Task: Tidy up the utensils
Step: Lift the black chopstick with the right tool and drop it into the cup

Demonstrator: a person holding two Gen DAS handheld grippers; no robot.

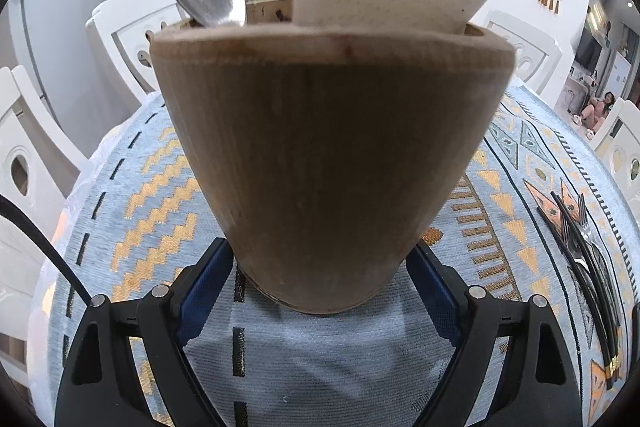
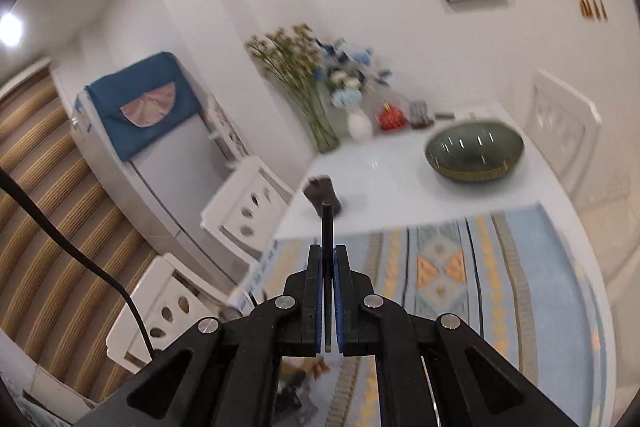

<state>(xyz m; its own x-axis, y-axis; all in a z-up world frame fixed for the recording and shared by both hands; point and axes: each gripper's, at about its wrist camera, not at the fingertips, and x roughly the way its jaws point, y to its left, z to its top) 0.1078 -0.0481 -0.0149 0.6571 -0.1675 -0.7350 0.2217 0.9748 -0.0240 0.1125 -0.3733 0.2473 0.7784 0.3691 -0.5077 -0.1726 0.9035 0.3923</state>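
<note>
While the left gripper [image 1: 320, 281] clamps the base of a wooden utensil holder [image 1: 332, 163] standing on the patterned table runner [image 1: 160, 187], the right gripper [image 2: 328, 297] pinches a thin black utensil handle [image 2: 327, 227] in midair. Stiff, light and slick (its working end is hidden), it needs a firm mid-handle grip. More black-handled forks [image 1: 588, 251] lie near the runner's right edge.

No readable text, label, brand, number or sign anywhere in either view.
</note>
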